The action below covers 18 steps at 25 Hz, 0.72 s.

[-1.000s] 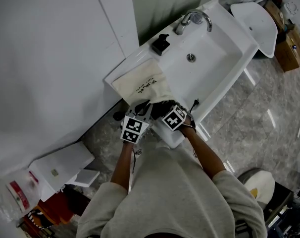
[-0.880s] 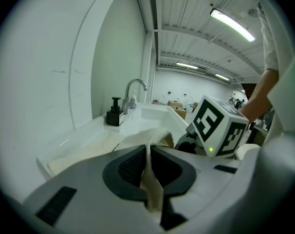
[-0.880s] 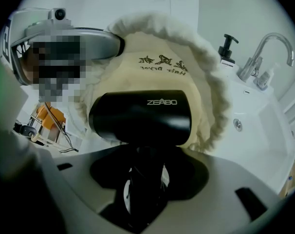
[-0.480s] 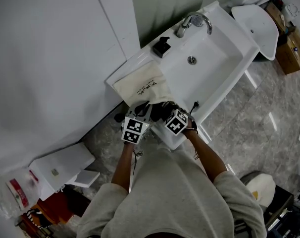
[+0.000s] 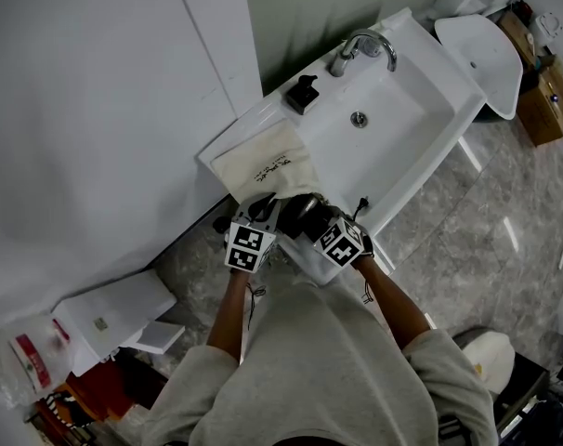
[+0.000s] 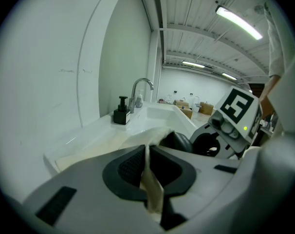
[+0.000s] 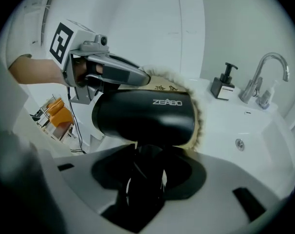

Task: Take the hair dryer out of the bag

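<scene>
Cream cloth bag (image 5: 268,161) with dark print, flat on the white desk (image 5: 261,114) left of the sink bowl (image 5: 393,133), mouth toward the near edge. Near end of that bag pinched in the left gripper (image 5: 261,206): fingers (image 6: 128,167) almost together, nothing but a fold of the cream cloth between them.

Black hair dryer (image 7: 145,117) with silver lettering at the bag's mouth, just right of the left gripper, barrel lying crosswise, the bag's frayed cream rim showing behind its far end. Handle pointing down, clamped between the fingers of the right gripper (image 7: 145,174), set moderately apart across the handle's width.

Both grippers side by side at the desk's near edge, marker cubes toward the person. Farther along the desk, beyond the bag, a black pump dispenser (image 5: 303,88). Past that, a curved chrome faucet (image 5: 363,43) at the far end of the bowl.
</scene>
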Tool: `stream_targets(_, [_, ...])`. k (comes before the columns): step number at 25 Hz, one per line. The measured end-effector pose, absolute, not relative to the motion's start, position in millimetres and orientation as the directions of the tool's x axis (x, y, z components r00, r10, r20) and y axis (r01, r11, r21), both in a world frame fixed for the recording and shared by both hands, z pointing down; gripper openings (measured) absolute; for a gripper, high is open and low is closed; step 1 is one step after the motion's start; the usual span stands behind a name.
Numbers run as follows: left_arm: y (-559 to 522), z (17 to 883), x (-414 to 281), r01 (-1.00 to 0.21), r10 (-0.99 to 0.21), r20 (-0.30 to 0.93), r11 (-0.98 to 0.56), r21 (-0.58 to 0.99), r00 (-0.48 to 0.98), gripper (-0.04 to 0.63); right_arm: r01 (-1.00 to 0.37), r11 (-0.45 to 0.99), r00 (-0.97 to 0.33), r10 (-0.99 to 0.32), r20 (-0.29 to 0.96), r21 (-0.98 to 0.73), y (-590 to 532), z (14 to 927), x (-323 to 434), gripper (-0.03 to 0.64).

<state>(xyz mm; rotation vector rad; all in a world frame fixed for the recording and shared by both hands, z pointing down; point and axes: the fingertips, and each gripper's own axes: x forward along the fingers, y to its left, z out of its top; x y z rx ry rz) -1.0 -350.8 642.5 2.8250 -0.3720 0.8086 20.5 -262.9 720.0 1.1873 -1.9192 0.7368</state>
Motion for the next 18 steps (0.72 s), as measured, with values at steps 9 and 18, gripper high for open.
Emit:
stream_targets(9, [-352.4, 641.1, 1.6, -0.304, -0.199, 0.528, -0.945, 0.119, 0.826, 0.031, -0.926, 0.362, -0.320, -0.596, 0.736, -0.109, -255.5, 687.1, 28.9, 0.178])
stream_targets(18, [-347.8, 645.6, 2.6, -0.315, -0.208, 0.545, -0.943, 0.110, 0.812, 0.031, -0.948, 0.265, -0.317, -0.734, 0.601, -0.177, -253.4, 642.0, 44.7, 0.178])
